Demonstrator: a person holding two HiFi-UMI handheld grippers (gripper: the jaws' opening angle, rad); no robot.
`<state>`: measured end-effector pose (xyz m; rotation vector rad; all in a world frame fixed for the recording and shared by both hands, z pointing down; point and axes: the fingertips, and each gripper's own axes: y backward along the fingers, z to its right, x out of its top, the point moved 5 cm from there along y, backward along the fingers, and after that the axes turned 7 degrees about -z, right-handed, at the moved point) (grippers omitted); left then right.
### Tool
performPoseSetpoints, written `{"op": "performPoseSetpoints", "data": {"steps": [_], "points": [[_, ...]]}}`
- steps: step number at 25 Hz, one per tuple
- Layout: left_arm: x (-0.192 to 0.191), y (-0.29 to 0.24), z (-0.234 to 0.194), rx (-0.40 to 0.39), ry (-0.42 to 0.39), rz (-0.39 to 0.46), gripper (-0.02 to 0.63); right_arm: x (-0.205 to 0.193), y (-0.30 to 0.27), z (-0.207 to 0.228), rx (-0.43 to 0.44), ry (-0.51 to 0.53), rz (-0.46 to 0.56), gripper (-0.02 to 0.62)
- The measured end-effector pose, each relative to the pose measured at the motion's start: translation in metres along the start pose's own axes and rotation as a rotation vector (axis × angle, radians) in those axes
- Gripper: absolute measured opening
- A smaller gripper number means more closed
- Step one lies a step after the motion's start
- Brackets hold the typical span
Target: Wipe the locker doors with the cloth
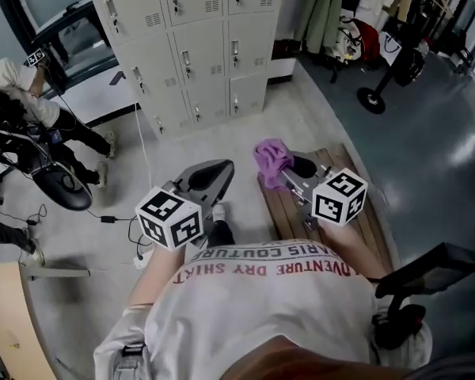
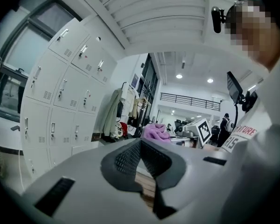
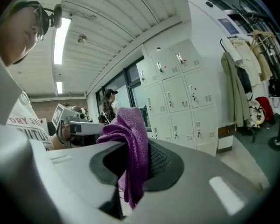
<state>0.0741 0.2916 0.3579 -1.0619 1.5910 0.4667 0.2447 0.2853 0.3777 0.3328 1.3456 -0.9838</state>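
Right gripper point(image 1: 291, 171) clamped on the purple cloth point(image 1: 271, 161), well apart from the lockers point(image 1: 198, 46).
Cloth is pinched between the right jaws, its folds bunched above the pads and hanging below them. Left gripper point(image 1: 211, 177) has jaws together with nothing between them. Wooden bench point(image 1: 374, 229) lies below the right gripper.

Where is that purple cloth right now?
The purple cloth is pinched in the jaws of the right gripper, right of centre in the head view. It hangs over the wooden slatted platform, with the lockers ahead.
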Motion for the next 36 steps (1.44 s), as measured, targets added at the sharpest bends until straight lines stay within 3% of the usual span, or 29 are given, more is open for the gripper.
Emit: {"op": "performPoseSetpoints", "data": {"steps": [5, 11, 36], "points": [[-0.009, 0.036, 0.079, -0.009, -0.043, 0.01, 0.0, -0.005, 0.065, -0.061, -0.002, 0.037, 0.029, 0.048], [-0.016, 0.056, 0.129, 0.0, -0.069, 0.006, 0.0, -0.008, 0.112, -0.098, 0.05, 0.018, 0.133, 0.052], [0.003, 0.087, 0.163, 0.004, -0.135, 0.013, -0.002, 0.001, 0.136, -0.134, 0.045, 0.065, 0.123, 0.052]]}}
